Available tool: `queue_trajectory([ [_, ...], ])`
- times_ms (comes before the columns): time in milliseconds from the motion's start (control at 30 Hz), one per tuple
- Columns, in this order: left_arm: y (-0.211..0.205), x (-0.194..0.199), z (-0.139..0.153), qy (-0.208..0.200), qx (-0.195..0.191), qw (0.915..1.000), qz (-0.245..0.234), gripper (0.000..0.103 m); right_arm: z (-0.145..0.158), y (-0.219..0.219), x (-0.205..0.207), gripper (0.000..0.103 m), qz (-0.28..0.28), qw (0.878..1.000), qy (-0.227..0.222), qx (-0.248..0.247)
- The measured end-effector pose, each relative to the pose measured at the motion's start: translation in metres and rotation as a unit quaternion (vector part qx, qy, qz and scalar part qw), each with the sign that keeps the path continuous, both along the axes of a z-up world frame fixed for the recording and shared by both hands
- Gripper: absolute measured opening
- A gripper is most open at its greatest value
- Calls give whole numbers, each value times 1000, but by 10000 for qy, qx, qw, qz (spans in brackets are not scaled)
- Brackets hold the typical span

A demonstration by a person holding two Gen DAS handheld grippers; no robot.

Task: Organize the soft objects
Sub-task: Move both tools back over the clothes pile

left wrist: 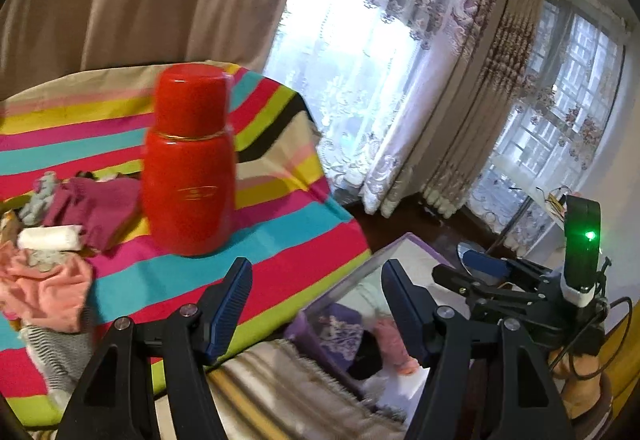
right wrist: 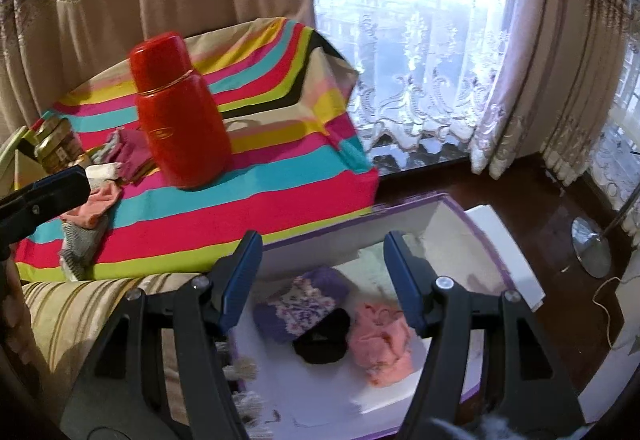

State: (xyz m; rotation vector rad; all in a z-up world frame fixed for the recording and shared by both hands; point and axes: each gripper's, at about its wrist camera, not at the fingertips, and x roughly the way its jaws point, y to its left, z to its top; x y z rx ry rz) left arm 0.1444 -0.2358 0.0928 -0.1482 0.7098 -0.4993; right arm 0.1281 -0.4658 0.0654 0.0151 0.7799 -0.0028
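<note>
A white box with a purple rim (right wrist: 496,236) sits on the floor beside the bed and holds a purple patterned sock (right wrist: 300,304), a black one (right wrist: 324,336) and a pink one (right wrist: 380,340). My right gripper (right wrist: 320,276) is open and empty above the box. My left gripper (left wrist: 314,300) is open and empty over the bed's edge, with the box (left wrist: 416,252) under its right finger. A pile of soft items lies on the striped bedspread (left wrist: 256,252): a magenta cloth (left wrist: 96,204), a white roll (left wrist: 50,238), a peach cloth (left wrist: 52,288).
A tall red thermos (left wrist: 188,160) stands on the bedspread next to the pile; it also shows in the right wrist view (right wrist: 180,112). A jar (right wrist: 56,144) stands at the far left. Curtains and a window lie behind. A lamp base (right wrist: 592,248) stands on the dark floor.
</note>
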Motion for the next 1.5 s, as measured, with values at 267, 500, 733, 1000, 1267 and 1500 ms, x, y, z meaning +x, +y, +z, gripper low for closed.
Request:
queue_trajectory([
  [267, 74, -11, -5, 42, -146, 9980, 618, 68, -1, 32, 3, 66, 333, 9994, 70, -53],
  [500, 148, -17, -18, 172, -290, 9903, 1351, 68, -4, 59, 10, 67, 584, 9982, 134, -84],
  [733, 202, -20, -31, 288, -424, 9812, 1862, 68, -10, 93, 21, 67, 865, 9959, 228, -156],
  [1000, 229, -17, -41, 374, -458, 9758, 2104, 68, -11, 138, 36, 67, 1158, 9929, 240, -108],
  [1267, 259, -10, -49, 485, -474, 9689, 2381, 68, -8, 188, 60, 67, 1496, 9886, 194, 15],
  [1500, 287, 3, -52, 558, -484, 9644, 2541, 68, -12, 226, 83, 67, 1705, 9849, 262, 168],
])
